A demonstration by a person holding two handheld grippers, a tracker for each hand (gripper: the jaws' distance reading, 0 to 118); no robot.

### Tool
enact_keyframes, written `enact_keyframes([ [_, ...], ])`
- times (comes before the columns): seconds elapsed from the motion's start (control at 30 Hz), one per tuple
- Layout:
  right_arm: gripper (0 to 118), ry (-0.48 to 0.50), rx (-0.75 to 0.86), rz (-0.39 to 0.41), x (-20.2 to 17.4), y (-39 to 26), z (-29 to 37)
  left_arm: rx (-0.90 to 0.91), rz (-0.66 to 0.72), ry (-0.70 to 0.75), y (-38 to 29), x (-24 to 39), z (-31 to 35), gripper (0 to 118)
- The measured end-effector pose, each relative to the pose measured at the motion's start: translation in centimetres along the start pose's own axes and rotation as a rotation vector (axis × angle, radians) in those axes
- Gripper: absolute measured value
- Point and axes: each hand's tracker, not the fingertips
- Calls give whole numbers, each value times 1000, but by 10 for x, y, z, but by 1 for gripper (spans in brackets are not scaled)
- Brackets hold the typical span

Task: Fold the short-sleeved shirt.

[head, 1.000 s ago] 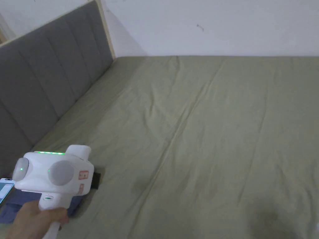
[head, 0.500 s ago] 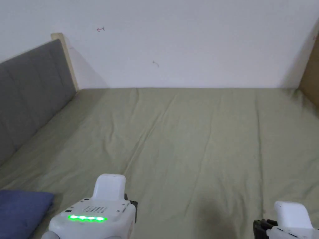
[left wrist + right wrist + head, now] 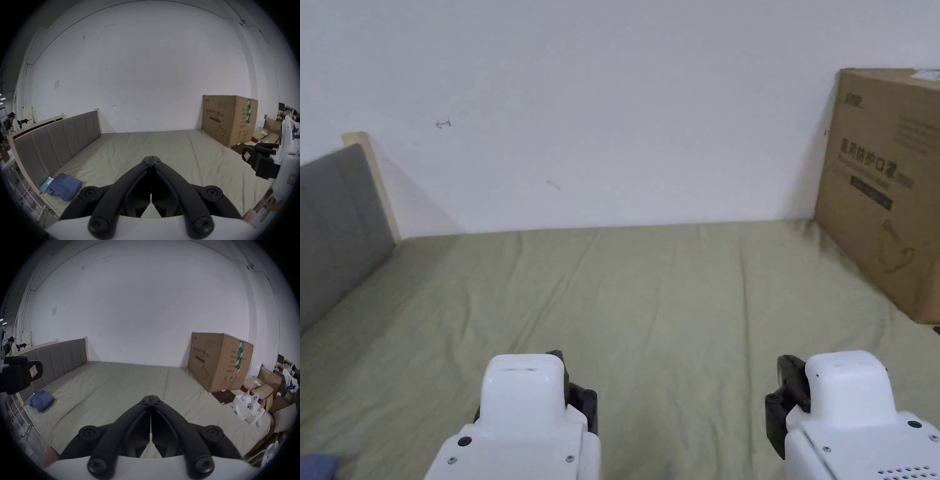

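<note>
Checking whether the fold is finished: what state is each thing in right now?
left gripper: shut, empty, above the bed.
right gripper: shut, empty.
blue shirt: folded, lying by the headboard.
phone: flat beside the shirt.
cardboard box: closed, upright.

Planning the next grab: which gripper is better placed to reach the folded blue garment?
Left, probably. The blue garment lies by the headboard, on the left gripper side; the right gripper is farther away. Both are shut.
</note>
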Motion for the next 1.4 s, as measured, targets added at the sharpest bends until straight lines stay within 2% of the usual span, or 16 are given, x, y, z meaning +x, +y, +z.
enact_keyframes([
  [0.07,0,8,54,1,0,6,10,-4,9,10,4,-3,-2,0],
  [0.2,0,-71,101,17,-16,24,25,19,94,6,9,-12,4,0],
  [0.37,1,-44,98,9,-6,21,12,60,17,23,12,-7,4,0],
  [0.73,1,-71,112,-7,0,23,7,75,35,62,16,-10,-2,0],
  [0.8,5,-73,112,-11,1,23,7,81,32,71,17,-9,-2,0],
  [0.83,13,-76,114,-13,1,23,6,80,26,78,17,-9,-3,0],
  [0.87,30,-76,117,-19,2,22,6,73,21,83,18,-8,-4,10],
  [0.9,49,-73,118,-24,3,22,7,67,18,90,18,-8,-5,28],
  [0.93,69,-71,118,-30,4,22,7,63,20,85,18,-9,-6,54],
  [0.97,95,-70,118,-34,4,21,6,57,28,75,18,-10,-7,89],
  [1.0,107,-71,119,-36,5,21,6,47,41,67,18,-11,-9,110],
  [1.03,113,-74,126,-36,5,21,8,44,50,64,17,-11,-9,117],
  [1.17,117,-101,152,-25,6,21,10,65,59,62,20,-12,-5,116],
  [1.4,117,-97,132,-49,9,20,5,19,79,-1,28,-16,-7,115],
])
